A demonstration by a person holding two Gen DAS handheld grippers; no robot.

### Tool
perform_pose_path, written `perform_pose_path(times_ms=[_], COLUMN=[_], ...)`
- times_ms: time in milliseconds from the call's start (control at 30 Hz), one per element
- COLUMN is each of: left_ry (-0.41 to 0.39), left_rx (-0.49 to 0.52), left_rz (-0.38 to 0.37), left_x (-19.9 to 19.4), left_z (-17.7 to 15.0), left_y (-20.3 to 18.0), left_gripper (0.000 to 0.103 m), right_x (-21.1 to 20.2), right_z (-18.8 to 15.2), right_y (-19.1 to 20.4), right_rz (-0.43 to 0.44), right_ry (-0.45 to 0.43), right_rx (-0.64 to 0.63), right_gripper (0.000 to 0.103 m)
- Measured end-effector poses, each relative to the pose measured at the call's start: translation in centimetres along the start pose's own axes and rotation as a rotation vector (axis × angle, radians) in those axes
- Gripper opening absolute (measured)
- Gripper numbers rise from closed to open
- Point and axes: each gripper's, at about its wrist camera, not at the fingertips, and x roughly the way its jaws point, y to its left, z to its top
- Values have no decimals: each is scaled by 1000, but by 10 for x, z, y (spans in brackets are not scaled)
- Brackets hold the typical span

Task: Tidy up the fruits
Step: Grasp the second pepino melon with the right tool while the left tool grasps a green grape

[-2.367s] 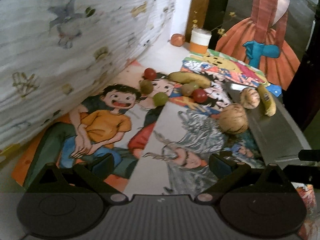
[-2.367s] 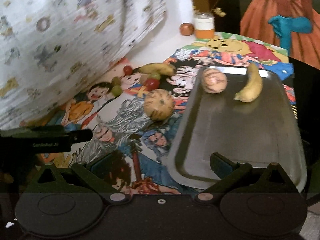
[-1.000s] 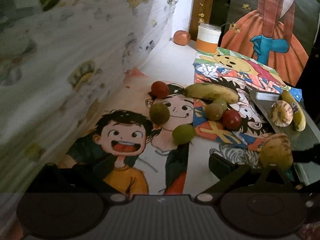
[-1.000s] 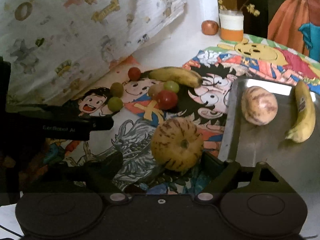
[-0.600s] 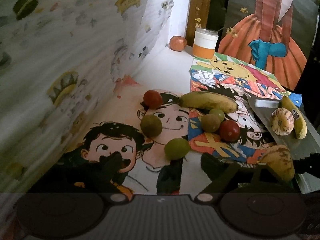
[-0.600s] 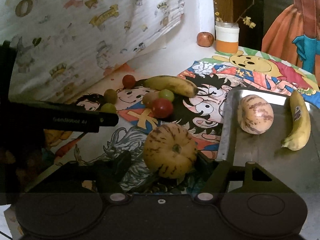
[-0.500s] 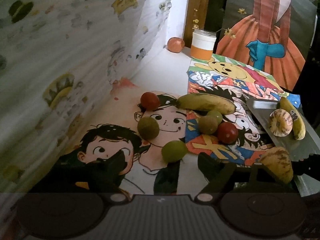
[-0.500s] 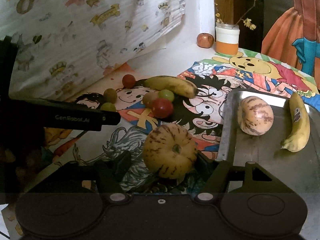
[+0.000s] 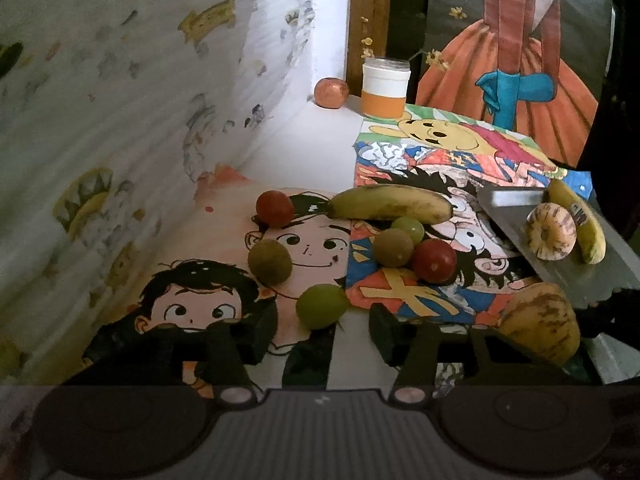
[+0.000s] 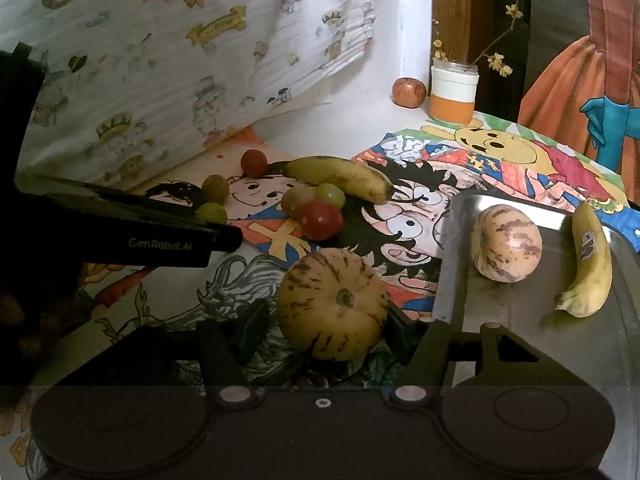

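My right gripper (image 10: 324, 328) sits around the striped yellow melon (image 10: 333, 304) on the cartoon-print table cover (image 10: 400, 216). Its jaws have just been closing; the right pad looks on the melon's side, the left pad (image 10: 252, 328) still shows a sliver of gap, so I can't call it a firm pinch. That melon lies just beside the left rim of the steel tray (image 10: 452, 248), outside it.

My left gripper (image 9: 322, 330) has also just been closing, jaws still spread. A green grape (image 9: 321, 306) sits just ahead of the gap between the fingertips, with neither pad pressing on it.

Next row out, left wrist view: brownish-green round fruit (image 9: 270, 261), then a cluster of brownish fruit (image 9: 393, 247), pale green grape (image 9: 409, 229) and red round fruit (image 9: 434, 261) touching each other. Behind them lie a red fruit (image 9: 275, 208) and a spotted banana (image 9: 390, 203) on the cover.

In the tray: a second striped melon (image 10: 506, 248) and a stickered banana (image 10: 590, 266), slightly apart.

Far end: white-and-orange jar (image 9: 386, 88) with a reddish round fruit (image 9: 331, 93) just beside it, against the wall. Printed cloth (image 9: 120, 100) hangs on the left.
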Motion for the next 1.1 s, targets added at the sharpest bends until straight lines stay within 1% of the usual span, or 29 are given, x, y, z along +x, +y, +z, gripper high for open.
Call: perform_pose_path(times_ms=[67, 100, 167, 267, 333, 433, 467, 767, 867, 1100], left_ry=[0, 0, -5, -14, -17, -18, -17, -1, 8, 12], left_rx=[-2, -7, -20, -24, -26, -30, -31, -47, -78, -130], left_rz=[-1, -5, -4, 9, 10, 5, 2, 10, 13, 28], left_x=[0, 0, 0, 0, 0, 0, 0, -7, -13, -28], left_z=[0, 0, -1, -2, -2, -2, -1, -4, -6, -16], left_y=[-1, -1, 0, -2, -2, -3, -3, -4, -3, -5], left_gripper=[53, 50, 49, 43, 40, 32, 31, 30, 30, 30], right_x=[0, 0, 0, 0, 1, 1, 1, 0, -1, -3], right_z=[0, -1, -1, -2, -2, -2, -2, -4, -5, -4], right_y=[1, 1, 1, 0, 0, 0, 0, -2, -6, -5], right_rz=[-1, -2, -3, -3, -4, -5, -5, -3, 2, 2], right_ry=[-3, -6, -12, -17, -20, -24, -26, -43, -54, -66], right_rx=[-2, -4, -8, -7, -7, -5, -5, 7, 30, 27], right_gripper=[63, 63, 63, 63, 63, 63, 63, 61, 56, 56])
